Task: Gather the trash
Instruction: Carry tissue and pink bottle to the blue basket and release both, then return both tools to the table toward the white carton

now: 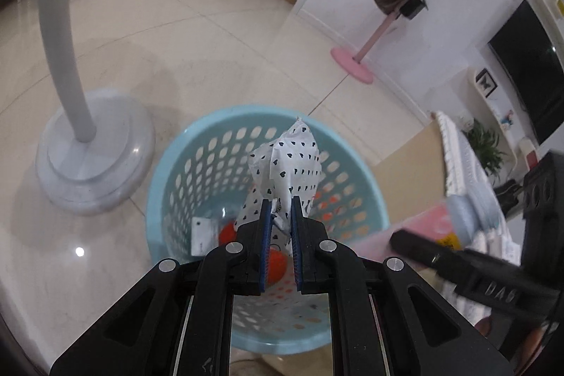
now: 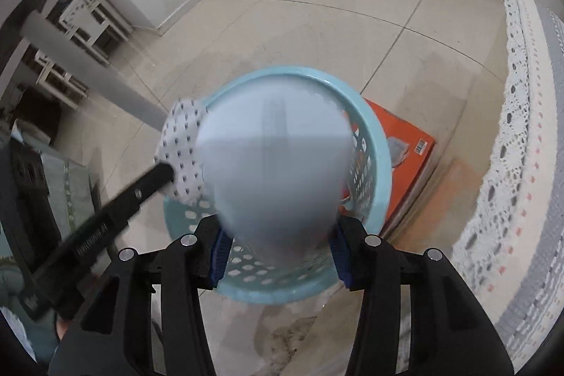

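So both hands are full and parked over the blue basket (image 1: pixel 165 171), which sits on the tiled floor in the lower middle of both views. My left claw (image 1: pixel 281 210) is pinched nearly shut on a crumpled white wrapper (image 1: pixel 287 161) with little dark hearts, and the wrapper pokes up above the basket opening. My right claw (image 2: pixel 280 249) is about half open, clamped around a pale blue-grey rounded thing (image 2: pixel 275 164). It's so close to the lens and so blurred that I honestly can't tell what it is; from the left view it looks like the end of a pinkish package (image 1: pixel 423 228).

Inside the basket I can already see something orange (image 1: pixel 273 265) and a white card (image 1: pixel 203 231) at the bottom.

What could go wrong from here:
- The wrapper is light and crinkly. If I let go while it's near the rim, I'd guess it drifts or catches on the edge and lands on the floor.
- The two claws are close together, the right one crossing the lower right of the left view. If both hands dip in at once they could knock each other.
- The rounded thing blocks most of my right view, so I'm partly aiming blind there and could bump the rim and tip the basket.
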`<state>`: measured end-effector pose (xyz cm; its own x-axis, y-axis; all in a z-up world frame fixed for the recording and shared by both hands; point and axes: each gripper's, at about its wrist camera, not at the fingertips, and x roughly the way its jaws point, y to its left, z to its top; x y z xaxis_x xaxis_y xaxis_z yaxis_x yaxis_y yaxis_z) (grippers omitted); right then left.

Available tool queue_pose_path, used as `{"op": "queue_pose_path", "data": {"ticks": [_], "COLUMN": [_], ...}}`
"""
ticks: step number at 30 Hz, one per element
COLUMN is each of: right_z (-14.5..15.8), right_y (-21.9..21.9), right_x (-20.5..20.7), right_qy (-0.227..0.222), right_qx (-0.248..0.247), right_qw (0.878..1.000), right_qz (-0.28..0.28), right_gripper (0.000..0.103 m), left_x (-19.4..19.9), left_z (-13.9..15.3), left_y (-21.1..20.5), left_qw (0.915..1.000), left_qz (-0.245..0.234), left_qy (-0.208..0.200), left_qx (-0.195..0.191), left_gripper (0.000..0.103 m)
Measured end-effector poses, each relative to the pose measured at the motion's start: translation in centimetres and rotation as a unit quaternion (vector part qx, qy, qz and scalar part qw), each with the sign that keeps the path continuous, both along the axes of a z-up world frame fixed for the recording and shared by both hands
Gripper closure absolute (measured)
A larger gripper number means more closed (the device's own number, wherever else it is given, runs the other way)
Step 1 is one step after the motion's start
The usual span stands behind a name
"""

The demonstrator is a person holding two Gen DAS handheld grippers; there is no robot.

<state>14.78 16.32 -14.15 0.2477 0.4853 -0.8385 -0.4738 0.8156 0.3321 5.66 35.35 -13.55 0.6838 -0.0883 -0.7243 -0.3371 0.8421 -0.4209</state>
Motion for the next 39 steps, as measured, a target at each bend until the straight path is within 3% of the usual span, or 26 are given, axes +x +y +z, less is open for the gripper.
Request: {"op": "queue_pose_path", "data": {"ticks": [2, 5, 7, 14, 21, 25, 31, 35, 39], "right_z": [-0.1, 0.6, 1.5, 4.7, 10.7, 13.7, 16.5, 15.9, 13.3], "right_y": [-0.1, -0.7, -1.2, -4.4, -12.8, -18.6, -30.1, -36.4, -41.9], "right_x": [0.4, 0.4, 0.1, -1.5, -4.6, -6.2, -8.4, -8.9, -8.3], "right_qy": [0.006, 0.003, -0.007, -0.028, -0.091, -0.134, -0.200, -0.231, -0.224], "right_qx": [-0.005, 0.004, 0.014, 0.042, 0.075, 0.086, 0.067, 0.035, 0.014], "right_qw": [1.000, 1.000, 1.000, 0.999, 0.991, 0.982, 0.960, 0.942, 0.929], "right_qz": [0.000, 0.000, 0.008, -0.013, -0.061, -0.099, -0.184, -0.241, -0.294], "right_gripper": [0.058, 0.057, 0.057, 0.057, 0.057, 0.057, 0.057, 0.057, 0.057], "left_x": [0.5, 1.0, 0.7, -0.3, -1.3, -1.5, -0.3, 1.8, 5.2], "left_z": [-0.3, -0.3, 0.1, 2.7, 9.8, 13.6, 16.4, 16.5, 14.5], "left_y": [-0.2, -0.8, -1.1, -3.2, -9.7, -15.0, -23.6, -29.7, -35.1], "left_qw": [1.0000, 0.9999, 1.0000, 0.9997, 0.9930, 0.9831, 0.9629, 0.9438, 0.9271], "left_qz": [-0.006, -0.011, -0.005, -0.012, -0.072, -0.123, -0.212, -0.277, -0.329], "left_qy": [0.007, 0.010, 0.003, -0.023, -0.092, -0.132, -0.163, -0.169, -0.156], "left_qx": [0.003, 0.000, 0.001, 0.001, 0.015, 0.030, 0.040, 0.066, 0.088], "left_gripper": [0.092, 0.067, 0.045, 0.044, 0.044, 0.044, 0.038, 0.030, 0.025]}}
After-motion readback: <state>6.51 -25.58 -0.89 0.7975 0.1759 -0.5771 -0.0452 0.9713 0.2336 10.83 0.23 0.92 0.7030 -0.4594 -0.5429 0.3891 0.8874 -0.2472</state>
